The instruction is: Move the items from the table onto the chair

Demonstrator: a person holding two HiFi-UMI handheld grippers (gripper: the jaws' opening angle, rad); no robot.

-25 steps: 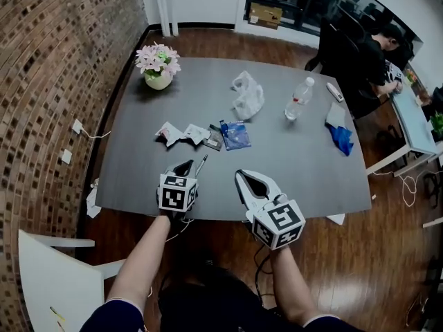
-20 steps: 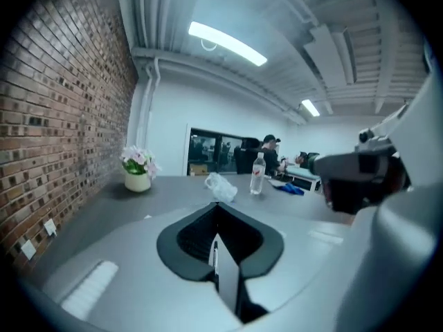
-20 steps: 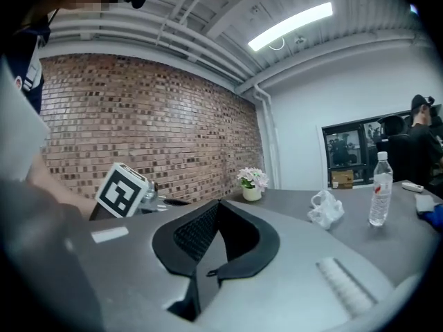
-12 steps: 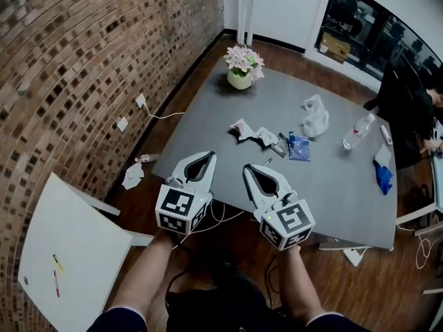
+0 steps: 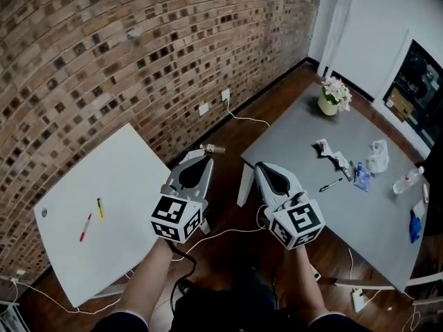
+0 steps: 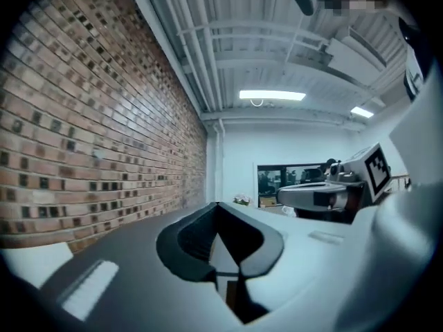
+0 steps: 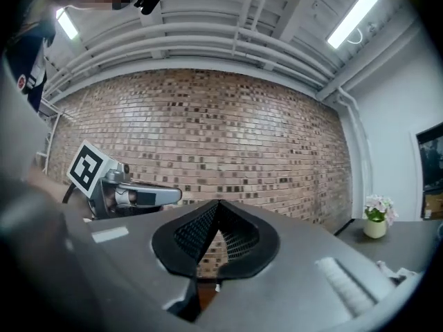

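Head view: two pens (image 5: 100, 208) on chair (image 5: 118, 178), one pen (image 5: 331, 184) on table (image 5: 304, 151).

Colours: brick wall (image 5: 138, 47) mottled red-brown, dark flecks.
White chair (image 5: 118, 171), yellow pen (image 5: 100, 208), red pen (image 5: 85, 227); grey counter (image 5: 297, 158); pink flowers (image 5: 337, 88); left gripper (image 5: 205, 153), right gripper (image 5: 261, 166) white, black-and-white markers.

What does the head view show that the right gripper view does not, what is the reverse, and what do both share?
Only the head view: the white chair seat bearing a yellow pen and a red pen, and a black pen. Only the right gripper view: the long ceiling strip light. Both: the brick wall, the grey table, its pale pot of pink flowers, the left gripper.
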